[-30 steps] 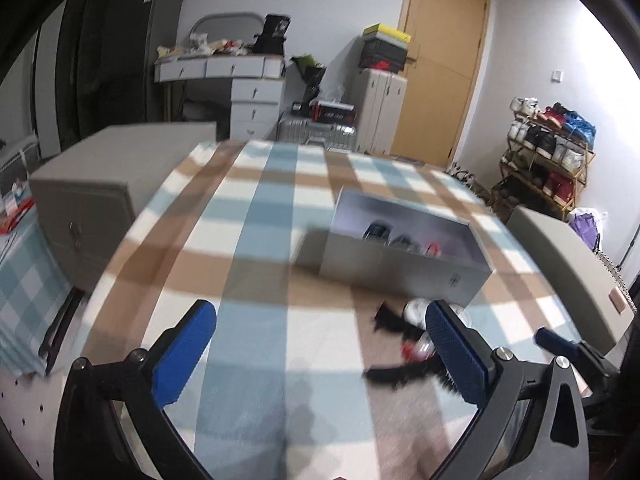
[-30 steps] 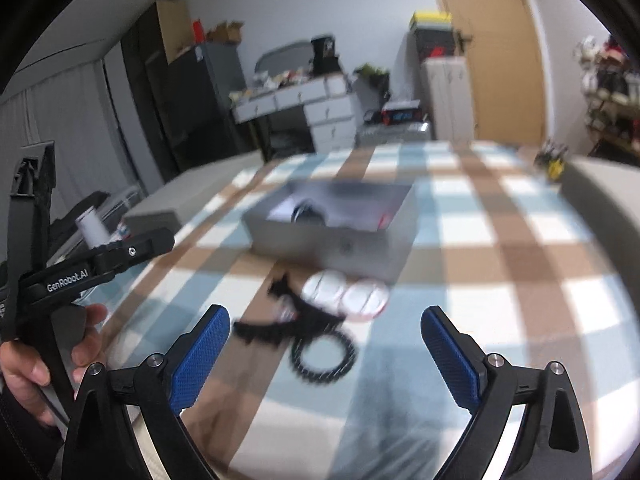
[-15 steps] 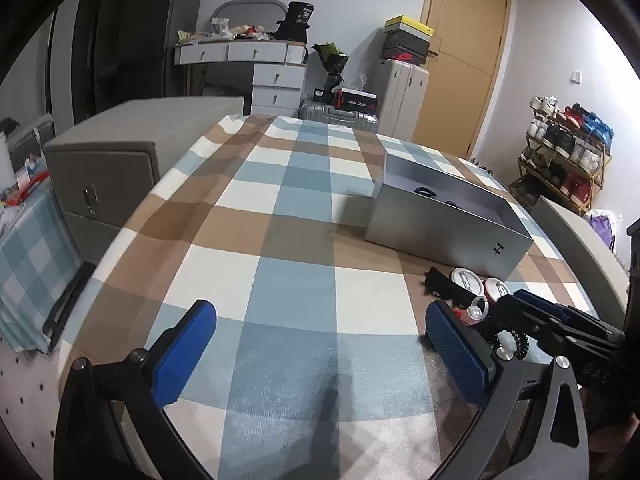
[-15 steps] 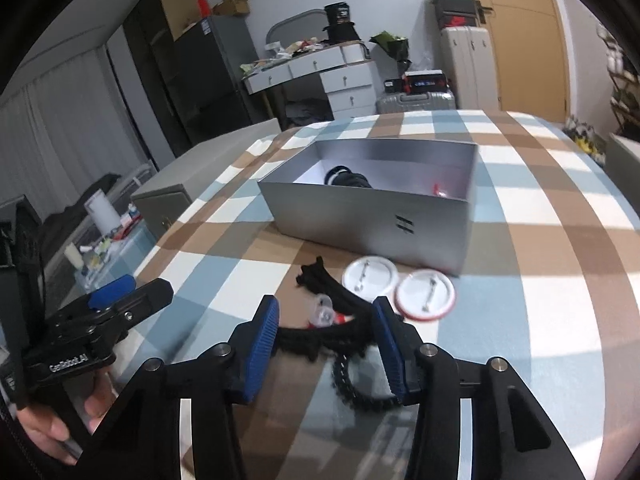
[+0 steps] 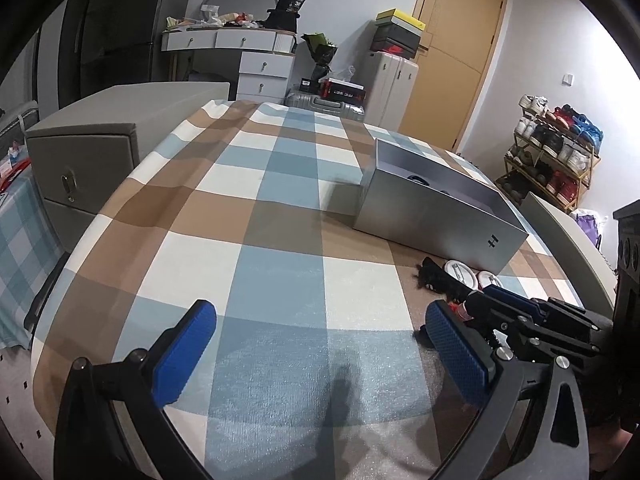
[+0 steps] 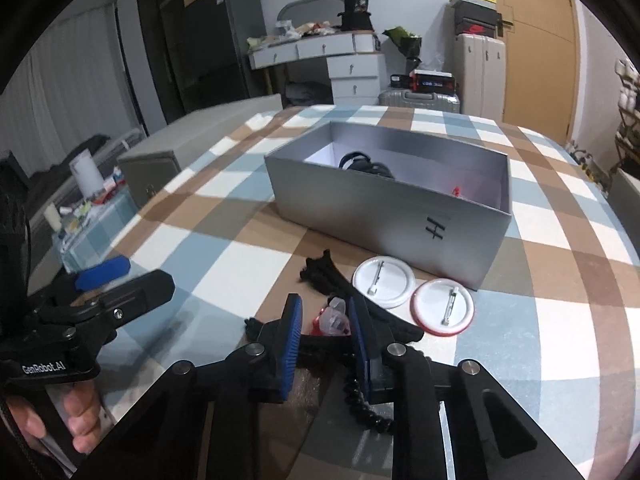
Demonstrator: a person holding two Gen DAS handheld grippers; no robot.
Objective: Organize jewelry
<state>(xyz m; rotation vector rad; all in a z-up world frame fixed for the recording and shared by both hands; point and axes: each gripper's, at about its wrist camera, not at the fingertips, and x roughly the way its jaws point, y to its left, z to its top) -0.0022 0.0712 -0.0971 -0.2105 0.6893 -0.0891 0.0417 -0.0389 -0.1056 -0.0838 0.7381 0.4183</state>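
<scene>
Right tongs (image 6: 325, 322) nearer clip (image 6: 334, 320), badges (image 6: 383, 281) beside.

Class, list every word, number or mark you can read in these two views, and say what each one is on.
"GenRobot.AI": on the left gripper.
"H": black mark on the grey box, also.
"36": on the black object on the far dresser; the rest is unreadable.
Print on the dark box by the suitcase: blurred.

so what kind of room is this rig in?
Likely a lived-in bedroom at home: a white dresser heaped with clutter, a shoe rack by the wooden door, suitcases along the wall.
</scene>
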